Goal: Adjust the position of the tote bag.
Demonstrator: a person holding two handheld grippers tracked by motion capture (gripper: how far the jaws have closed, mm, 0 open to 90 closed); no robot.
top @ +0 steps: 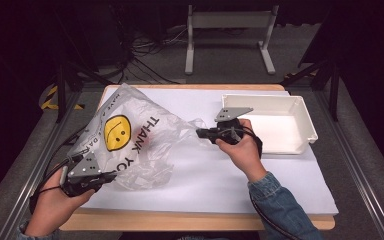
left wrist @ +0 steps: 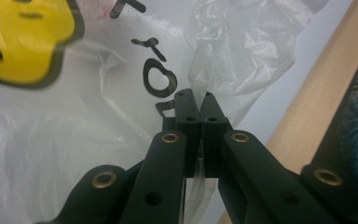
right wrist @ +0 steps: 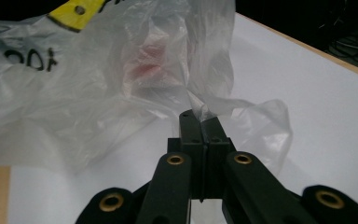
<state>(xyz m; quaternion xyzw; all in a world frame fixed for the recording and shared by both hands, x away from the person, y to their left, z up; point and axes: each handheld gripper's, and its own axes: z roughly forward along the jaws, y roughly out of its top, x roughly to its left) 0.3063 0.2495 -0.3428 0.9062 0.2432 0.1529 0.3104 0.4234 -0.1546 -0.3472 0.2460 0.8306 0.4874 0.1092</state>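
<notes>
A thin clear plastic bag (top: 135, 140) with a yellow smiley face and black "THANK YOU" lettering lies crumpled on the white table top (top: 220, 175). My left gripper (top: 111, 175) is shut on the bag's near edge, the film pinched between its black jaws (left wrist: 196, 98). My right gripper (top: 200, 133) is shut on the bag's right handle loop (right wrist: 242, 116), and film bunches out of the closed jaws (right wrist: 199, 114). Something reddish (right wrist: 144, 65) shows faintly through the bag in the right gripper view.
A white rectangular tray (top: 305, 120) stands at the table's back right, just behind my right hand. The wooden table edge (top: 180, 222) runs along the front. A table frame and cables lie on the floor beyond.
</notes>
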